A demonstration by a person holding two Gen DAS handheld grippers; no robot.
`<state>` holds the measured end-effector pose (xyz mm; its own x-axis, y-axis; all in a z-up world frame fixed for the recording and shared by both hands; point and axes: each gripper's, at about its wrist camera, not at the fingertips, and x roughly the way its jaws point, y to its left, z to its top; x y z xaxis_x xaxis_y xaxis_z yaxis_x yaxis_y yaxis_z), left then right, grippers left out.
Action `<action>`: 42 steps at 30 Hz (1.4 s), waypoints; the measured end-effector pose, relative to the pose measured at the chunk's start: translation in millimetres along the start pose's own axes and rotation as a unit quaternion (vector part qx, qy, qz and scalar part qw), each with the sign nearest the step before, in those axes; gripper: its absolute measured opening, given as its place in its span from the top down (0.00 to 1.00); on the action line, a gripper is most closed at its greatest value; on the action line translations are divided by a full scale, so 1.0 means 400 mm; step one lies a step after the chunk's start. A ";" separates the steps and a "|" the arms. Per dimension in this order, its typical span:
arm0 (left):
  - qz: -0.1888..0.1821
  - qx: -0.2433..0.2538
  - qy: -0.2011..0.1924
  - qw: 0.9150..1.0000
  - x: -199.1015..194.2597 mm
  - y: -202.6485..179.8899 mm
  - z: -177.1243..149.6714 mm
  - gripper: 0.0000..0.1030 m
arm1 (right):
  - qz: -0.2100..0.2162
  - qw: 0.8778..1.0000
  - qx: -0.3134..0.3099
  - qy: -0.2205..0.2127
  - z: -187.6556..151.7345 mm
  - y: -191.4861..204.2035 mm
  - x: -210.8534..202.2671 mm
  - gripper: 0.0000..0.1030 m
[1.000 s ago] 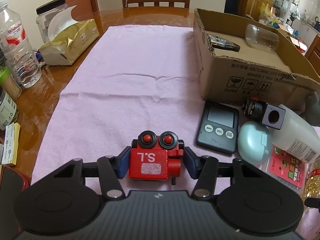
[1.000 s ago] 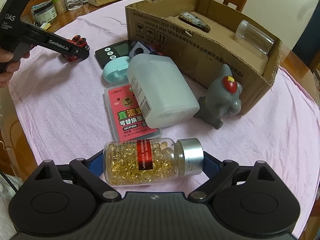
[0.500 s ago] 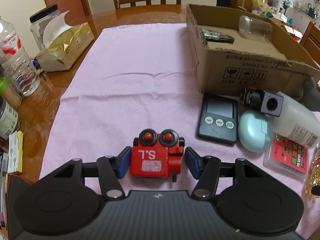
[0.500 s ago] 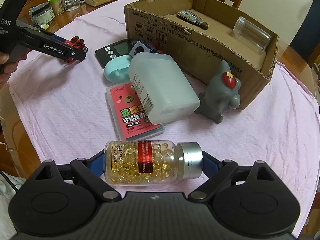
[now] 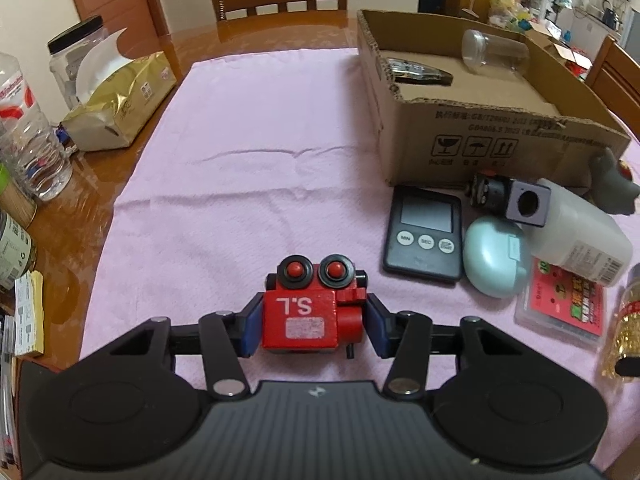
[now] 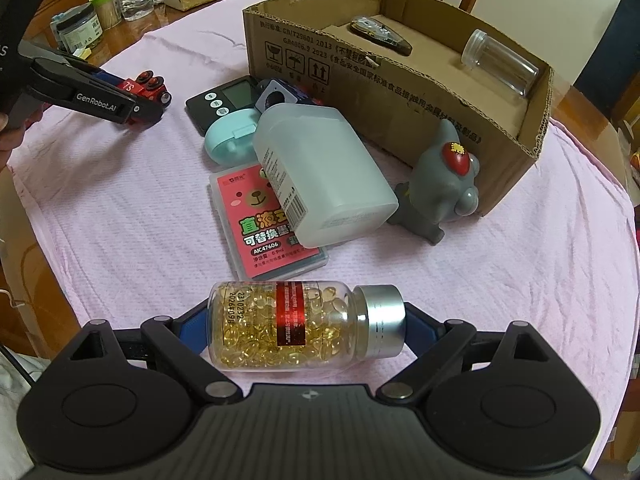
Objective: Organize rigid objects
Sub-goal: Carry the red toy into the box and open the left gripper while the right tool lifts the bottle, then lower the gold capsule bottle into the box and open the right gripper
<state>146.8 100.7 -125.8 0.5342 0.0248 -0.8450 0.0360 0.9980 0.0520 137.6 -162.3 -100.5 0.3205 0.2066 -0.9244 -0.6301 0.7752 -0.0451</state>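
Jaws on one red toy train (image 5: 311,312), one capsule bottle (image 6: 304,326)

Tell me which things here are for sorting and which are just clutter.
Job:
red wooden toy train
clear bottle of golden capsules
black digital timer
brown cardboard box

Lying about:
gold tissue pack
clear plastic water bottle

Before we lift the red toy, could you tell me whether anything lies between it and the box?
Nothing visible: bare pink cloth runs from the red toy to the box; the timer lies beside that path.
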 end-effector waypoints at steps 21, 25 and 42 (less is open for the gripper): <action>-0.103 0.109 -0.070 0.986 -0.210 -0.120 0.229 0.51 | 0.009 0.995 -0.028 -0.093 0.143 -0.103 -0.219 0.07; -0.107 0.116 -0.089 0.983 -0.189 -0.152 0.293 0.51 | -0.002 0.993 -0.023 -0.115 0.186 -0.136 -0.234 0.07; -0.057 0.085 -0.115 0.988 -0.018 -0.185 0.356 0.10 | -0.021 0.992 -0.008 -0.125 0.276 -0.202 -0.194 0.07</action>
<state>260.7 18.4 -47.8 0.6958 -0.1208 -0.7080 0.2382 0.9688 0.0687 241.7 -175.1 16.8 0.5100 0.3179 -0.7993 -0.6234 0.7768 -0.0888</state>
